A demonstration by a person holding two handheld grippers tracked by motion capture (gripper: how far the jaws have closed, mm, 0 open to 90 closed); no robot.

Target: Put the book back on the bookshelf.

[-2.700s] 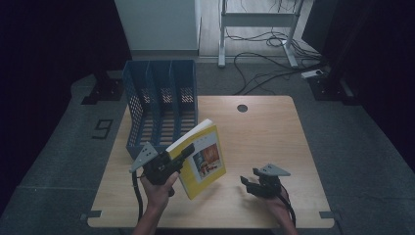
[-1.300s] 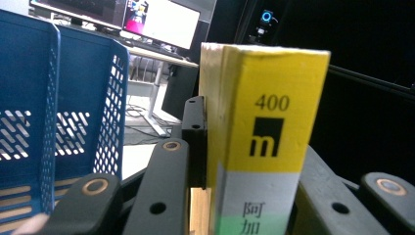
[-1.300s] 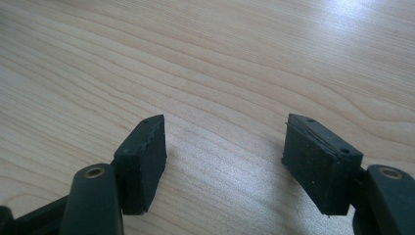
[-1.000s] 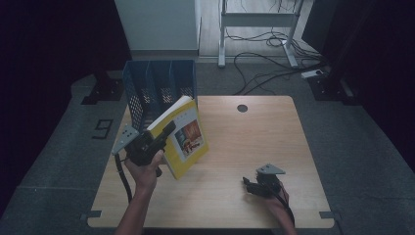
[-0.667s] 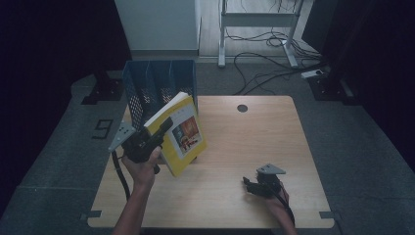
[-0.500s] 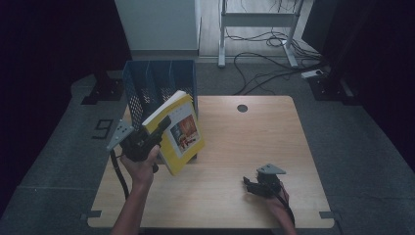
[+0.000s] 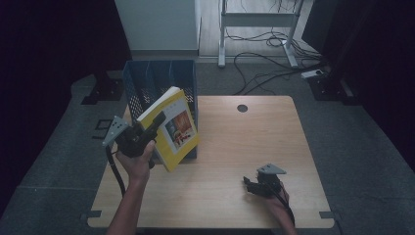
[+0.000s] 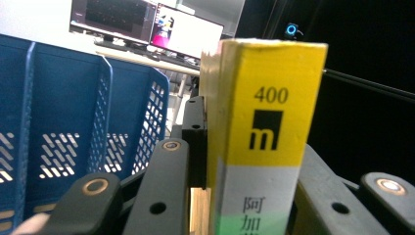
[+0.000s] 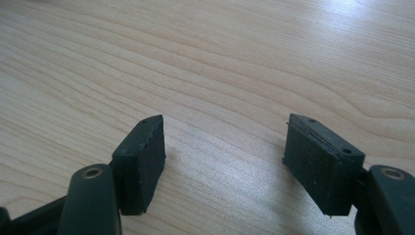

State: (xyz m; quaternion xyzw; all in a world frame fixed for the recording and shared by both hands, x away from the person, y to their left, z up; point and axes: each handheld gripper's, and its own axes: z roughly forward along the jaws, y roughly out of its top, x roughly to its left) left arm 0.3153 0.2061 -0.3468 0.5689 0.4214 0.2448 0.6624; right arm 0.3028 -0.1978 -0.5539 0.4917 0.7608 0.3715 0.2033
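The left gripper [image 7: 155, 122] pinches the book [image 7: 175, 128] tilted, just before the blue rack [image 7: 161, 81]. The right gripper [image 9: 225, 156] rests spread over the table [image 7: 235, 142].

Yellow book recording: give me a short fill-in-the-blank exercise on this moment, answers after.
1. The left claw is shut on a ____ book.
2. The blue file rack has ____ compartments.
3. The right claw is open above the bare ____ table.
4. The number printed on the book's spine is ____.
Missing words: yellow; three; wooden; 400
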